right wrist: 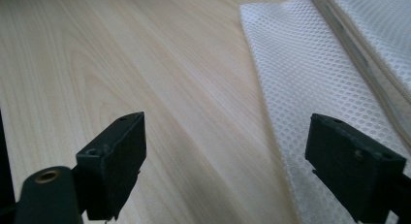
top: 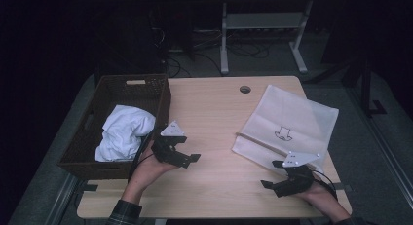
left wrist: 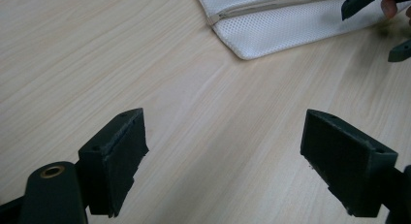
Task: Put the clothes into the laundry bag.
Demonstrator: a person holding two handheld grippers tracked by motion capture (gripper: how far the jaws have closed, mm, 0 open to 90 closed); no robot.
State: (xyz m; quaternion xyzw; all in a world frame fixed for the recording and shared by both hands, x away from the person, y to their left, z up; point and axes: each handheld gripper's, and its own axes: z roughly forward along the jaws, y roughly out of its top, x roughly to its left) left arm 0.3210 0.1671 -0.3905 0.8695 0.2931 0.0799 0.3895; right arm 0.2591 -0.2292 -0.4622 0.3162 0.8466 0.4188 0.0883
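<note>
Since both your left hand-held gripper (top: pixel 187 159) and right hand-held gripper (top: pixel 271 182) hang wide and empty, pinch the limp, light mesh laundry bag (top: pixel 287 122), flat on the surface's (top: pixel 214 118) right, at its zipper edge (top: pixel 258 141).

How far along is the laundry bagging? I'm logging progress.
Nothing looks done yet: the white garment lies in the wicker basket, and the mesh laundry bag lies flat on the table. Both the left gripper and right gripper are open and empty. Everything remains.
</note>
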